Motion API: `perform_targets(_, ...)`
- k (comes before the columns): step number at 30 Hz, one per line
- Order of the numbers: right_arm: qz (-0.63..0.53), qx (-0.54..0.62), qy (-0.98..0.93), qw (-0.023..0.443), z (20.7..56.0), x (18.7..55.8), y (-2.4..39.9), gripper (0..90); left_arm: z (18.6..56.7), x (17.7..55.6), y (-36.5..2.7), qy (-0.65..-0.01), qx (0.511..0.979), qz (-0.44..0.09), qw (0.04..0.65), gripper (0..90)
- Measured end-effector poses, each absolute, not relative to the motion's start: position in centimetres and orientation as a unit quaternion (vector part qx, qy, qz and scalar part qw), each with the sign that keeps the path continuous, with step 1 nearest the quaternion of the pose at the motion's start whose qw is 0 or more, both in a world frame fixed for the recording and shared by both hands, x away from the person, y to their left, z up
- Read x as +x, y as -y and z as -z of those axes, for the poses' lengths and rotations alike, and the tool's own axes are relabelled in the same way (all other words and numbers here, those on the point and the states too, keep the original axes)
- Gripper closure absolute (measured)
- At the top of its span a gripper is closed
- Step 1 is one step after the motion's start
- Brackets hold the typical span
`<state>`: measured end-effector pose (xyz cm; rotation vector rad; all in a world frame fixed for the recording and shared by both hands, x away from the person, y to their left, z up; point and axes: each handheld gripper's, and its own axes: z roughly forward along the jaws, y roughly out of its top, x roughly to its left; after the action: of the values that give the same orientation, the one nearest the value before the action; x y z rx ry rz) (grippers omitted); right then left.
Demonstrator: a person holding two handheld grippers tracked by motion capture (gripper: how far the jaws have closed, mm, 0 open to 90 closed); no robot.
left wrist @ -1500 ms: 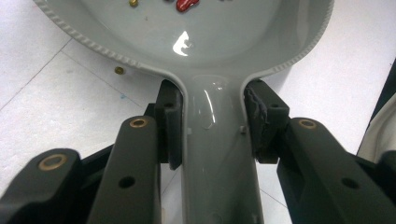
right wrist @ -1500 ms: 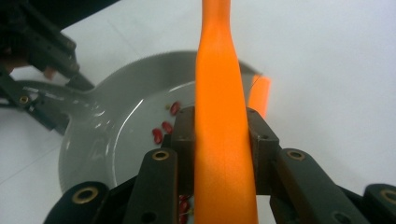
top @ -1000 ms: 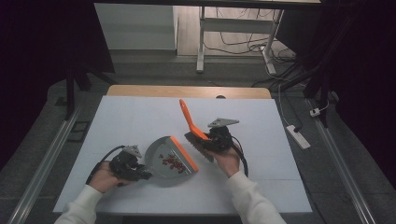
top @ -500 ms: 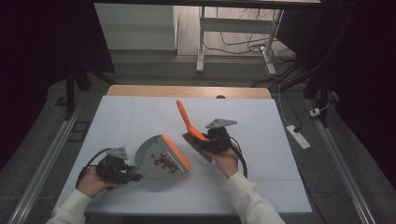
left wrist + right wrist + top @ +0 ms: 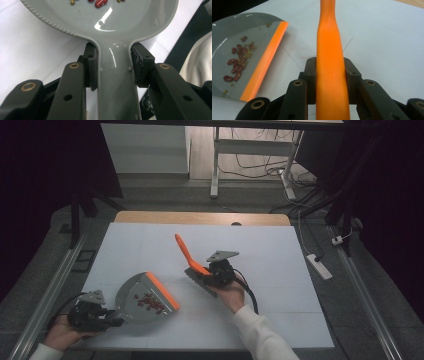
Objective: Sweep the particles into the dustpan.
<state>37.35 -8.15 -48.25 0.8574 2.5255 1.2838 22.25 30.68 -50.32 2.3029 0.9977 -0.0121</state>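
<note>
The left tongs (image 5: 114,321) are clenched on the grey handle of a dustpan (image 5: 145,297); in the left gripper view both black jaws press against the sides of that handle (image 5: 117,82), one on each side, and the pan's bowl spreads out just beyond them. The tongs sit at the near left corner of the tabletop (image 5: 280,250), held by the person's left hand (image 5: 60,334), with a black cable looping off toward the edge.

The dustpan lies flat on the white tabletop, its orange lip (image 5: 162,291) turned toward the middle of the table. A small heap of dark red beans (image 5: 148,301) with a few yellowish bits lies inside the pan, behind the lip; the right gripper view shows them scattered over the grey floor of the pan (image 5: 237,66).

The right tongs (image 5: 202,277) grip a brush with an orange handle (image 5: 186,252). In the right gripper view the two jaws close on the handle (image 5: 330,75) from both sides, and the handle runs straight up between them. From the high view the handle slants up and away to the left, while the dark bristle head (image 5: 199,282) rests low near the tabletop, just beside the tongs. The person's right hand (image 5: 231,292) holds this tool near the middle of the table, a white sleeve (image 5: 260,335) trailing back to the near edge.

The brush and the dustpan are apart, with bare white tabletop between the bristles and the orange lip.
</note>
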Motion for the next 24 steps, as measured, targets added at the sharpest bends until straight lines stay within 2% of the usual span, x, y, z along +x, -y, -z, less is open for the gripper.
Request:
perform_targets(12,-0.422,0.268,-0.862,0.080,49.4,37.3,4.6,69.3,50.0,20.1,-33.1,-0.376,0.879,0.008,0.293,62.0)
perform_targets(24,-0.413,0.250,-0.873,0.061,50.1,37.1,1.3,69.3,51.0,21.2,-32.4,-0.373,0.882,0.019,0.287,62.0)
